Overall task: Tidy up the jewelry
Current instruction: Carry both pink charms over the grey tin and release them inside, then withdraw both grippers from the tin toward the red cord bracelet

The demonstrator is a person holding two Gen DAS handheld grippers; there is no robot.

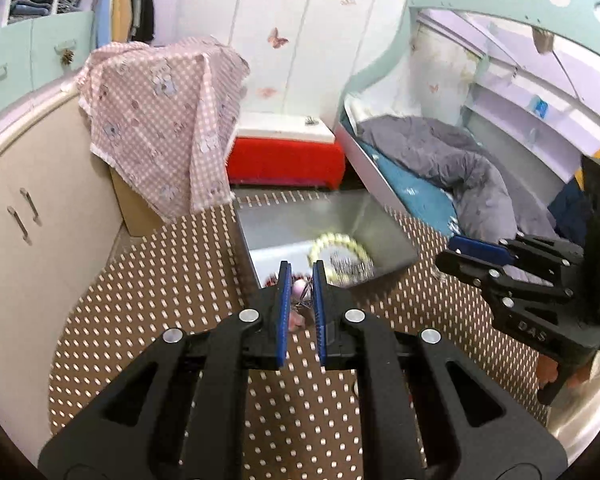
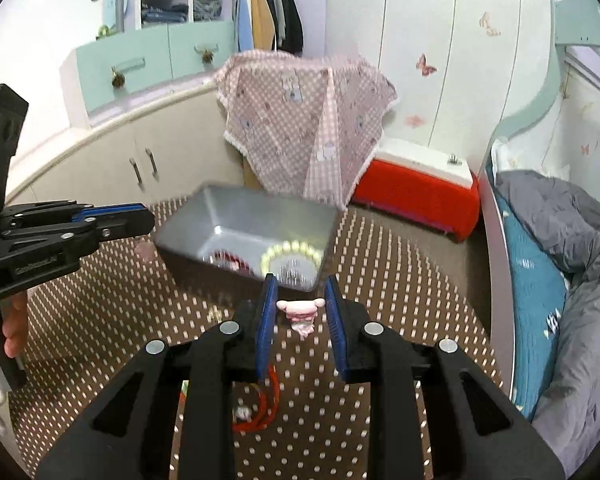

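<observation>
A grey metal tray [image 1: 384, 236] [image 2: 236, 220] sits on the brown dotted mat and holds a pale yellow bead bracelet [image 1: 340, 242] [image 2: 292, 250] and a red beaded piece [image 2: 230, 258]. My left gripper [image 1: 301, 270] is narrowly open at the tray's near edge, with a small pink charm [image 1: 299, 290] dangling between its fingers. My right gripper [image 2: 300, 280] is open over a pink character charm [image 2: 301, 312] lying on the mat. A red cord bracelet [image 2: 262, 410] lies under the right gripper's left finger. The right gripper also shows in the left wrist view [image 1: 460, 250].
The round dotted mat [image 1: 160, 280] covers the floor. A red and white box [image 2: 420, 188], a pink gingham cloth over a carton [image 2: 304, 120], cream cabinets [image 2: 112, 160] and a bed with a grey quilt [image 2: 572, 248] ring it. The left gripper shows at the left edge [image 2: 112, 220].
</observation>
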